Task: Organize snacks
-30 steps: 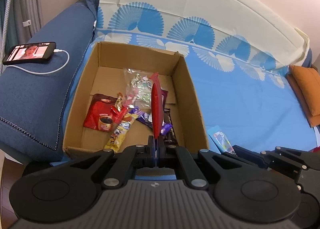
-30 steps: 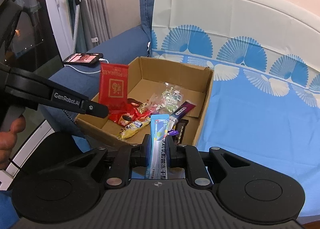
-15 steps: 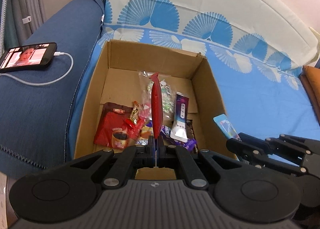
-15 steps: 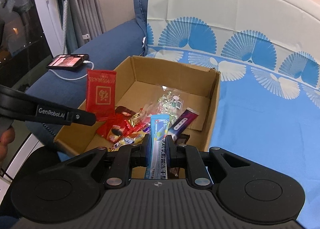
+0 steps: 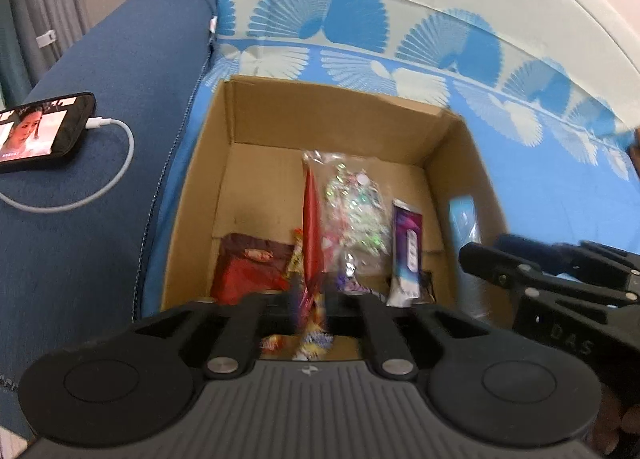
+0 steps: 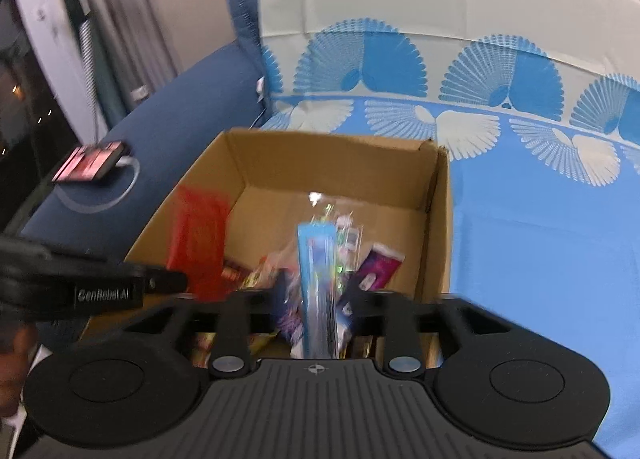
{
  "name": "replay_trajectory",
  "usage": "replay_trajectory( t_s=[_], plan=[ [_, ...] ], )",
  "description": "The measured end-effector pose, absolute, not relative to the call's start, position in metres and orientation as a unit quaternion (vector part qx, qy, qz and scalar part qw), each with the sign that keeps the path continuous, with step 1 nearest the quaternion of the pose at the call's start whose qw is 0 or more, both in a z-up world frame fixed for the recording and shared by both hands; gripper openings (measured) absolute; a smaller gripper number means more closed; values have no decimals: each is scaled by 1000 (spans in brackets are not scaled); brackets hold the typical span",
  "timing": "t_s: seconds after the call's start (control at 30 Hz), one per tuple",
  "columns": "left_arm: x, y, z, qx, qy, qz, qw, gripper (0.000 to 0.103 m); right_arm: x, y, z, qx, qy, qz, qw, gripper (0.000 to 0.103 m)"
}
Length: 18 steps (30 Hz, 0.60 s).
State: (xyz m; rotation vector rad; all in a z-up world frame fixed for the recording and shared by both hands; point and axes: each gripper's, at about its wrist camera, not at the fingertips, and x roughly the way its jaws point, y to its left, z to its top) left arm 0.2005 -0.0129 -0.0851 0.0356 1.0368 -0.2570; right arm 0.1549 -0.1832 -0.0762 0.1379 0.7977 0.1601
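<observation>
An open cardboard box (image 5: 340, 95) (image 6: 332, 139) sits on the sofa, and both grippers hang over its near edge. My left gripper (image 5: 312, 299) has its jaws opening. A thin red packet (image 5: 311, 227) stands edge-on between the parted fingers, blurred and loose. From the right wrist view, that red packet (image 6: 198, 243) is seen broadside beside the left gripper (image 6: 120, 287). My right gripper (image 6: 316, 307) is opening too, with a light blue packet (image 6: 316, 283) loose in the gap. In the box lie a clear candy bag (image 5: 352, 211), a purple packet (image 5: 408, 251) and a red sachet (image 5: 248, 275).
A phone (image 5: 32, 131) with a lit screen and a white cable (image 5: 120, 163) lies on the dark blue sofa arm to the left. A blue cover with a fan pattern (image 6: 540, 227) spreads to the right of the box. A person's hand (image 6: 16, 343) shows at the lower left.
Both grippers have come forward and down over the box. Their jaws, shut on the red and the light blue packet before, now stand apart, and both packets look blurred.
</observation>
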Motion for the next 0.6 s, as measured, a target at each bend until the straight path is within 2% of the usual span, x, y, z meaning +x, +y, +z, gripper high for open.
replay_trajectory(
  t_s=[0.03,0.07,0.2,0.4,0.6],
  plan=[
    [205,-11,-85,15,498,-116,859,85,159,-184,-77,70,387,70,917,77],
    [207,-9,-85,21,499,-82,862,103,162,-186,-77,73,388,61,917,81],
    [197,6,-82,34,492,-79,866,103,157,-191,-79,74,411,38,908,93],
    [145,21,-79,26,493,-62,868,103,102,-184,-82,62,423,29,903,95],
    [93,10,-69,29,481,-44,875,103,42,-169,-77,9,395,39,918,98]
  ],
)
